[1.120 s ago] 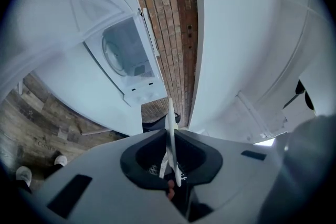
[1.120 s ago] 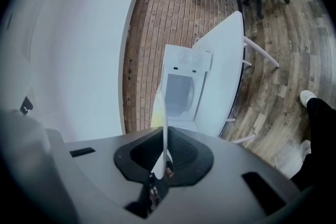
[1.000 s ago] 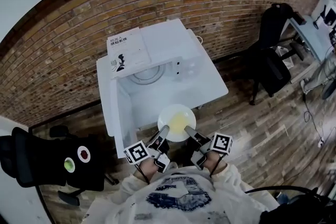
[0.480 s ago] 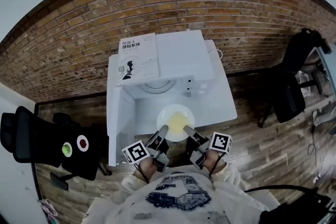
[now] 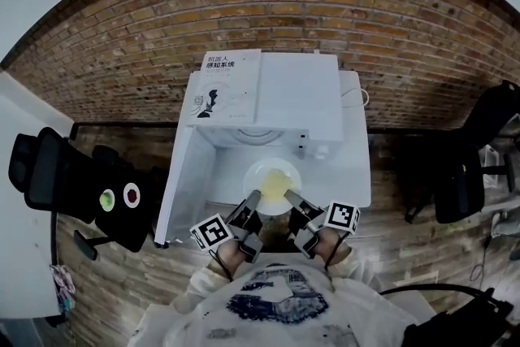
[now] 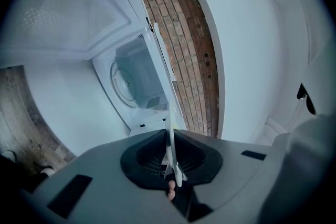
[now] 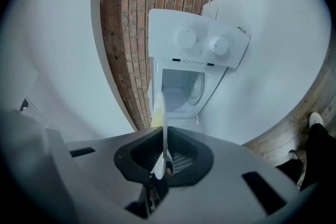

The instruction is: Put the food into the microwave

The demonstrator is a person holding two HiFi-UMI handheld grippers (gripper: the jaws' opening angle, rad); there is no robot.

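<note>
A white plate (image 5: 274, 186) with pale yellow food (image 5: 276, 185) on it is held level in front of the open white microwave (image 5: 296, 106). My left gripper (image 5: 252, 201) is shut on the plate's near left rim (image 6: 170, 134). My right gripper (image 5: 292, 200) is shut on its near right rim (image 7: 162, 128). The microwave's door (image 5: 179, 183) hangs open to the left, and its glass turntable (image 6: 125, 84) shows inside. In the right gripper view the control panel with two knobs (image 7: 202, 42) sits above the cavity (image 7: 181, 89).
A book (image 5: 230, 85) lies on top of the microwave. The microwave stands on a white table (image 5: 349, 175) against a brick wall (image 5: 268, 4). Black office chairs stand at the left (image 5: 81, 191) and right (image 5: 471, 166) on the wooden floor.
The view has swung so the microwave now sits straight ahead and a little nearer. Both grippers still hold the plate in front of the opening.
</note>
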